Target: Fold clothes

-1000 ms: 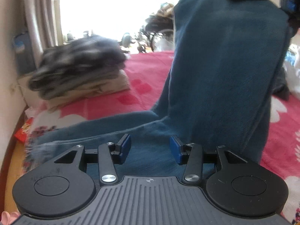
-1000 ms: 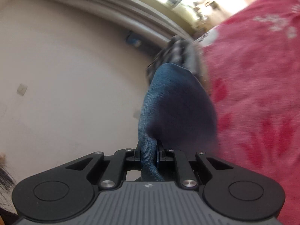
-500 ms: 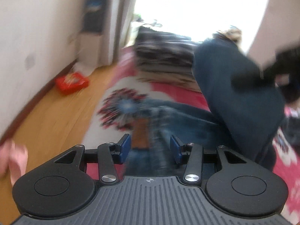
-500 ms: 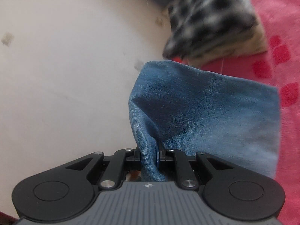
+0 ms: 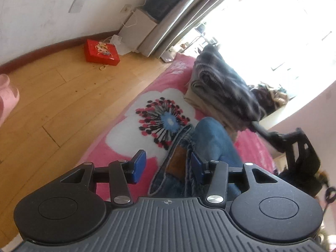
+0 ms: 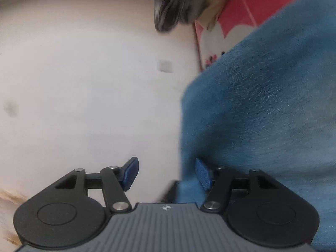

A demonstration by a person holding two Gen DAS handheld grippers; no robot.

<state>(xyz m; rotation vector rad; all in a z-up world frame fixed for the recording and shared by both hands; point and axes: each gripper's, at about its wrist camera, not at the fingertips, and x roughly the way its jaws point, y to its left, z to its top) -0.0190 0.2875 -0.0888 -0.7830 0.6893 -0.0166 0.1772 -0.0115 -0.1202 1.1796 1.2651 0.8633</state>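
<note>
Blue denim jeans (image 5: 212,138) lie bunched on the pink flowered bedspread (image 5: 134,138), beside a folded stack of dark checked clothes (image 5: 226,92). Left hand-held gripper (image 5: 167,168) hovers with fingers apart over the brown waistband patch (image 5: 177,163), seemingly positioned to grasp. Right hand-held gripper (image 6: 167,175) stands apart, cloth draping one finger.

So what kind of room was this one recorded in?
Most likely a home bedroom: jeans lie on a pink floral bedspread beside a stack of folded clothes, with wooden flooring and window curtains.
</note>
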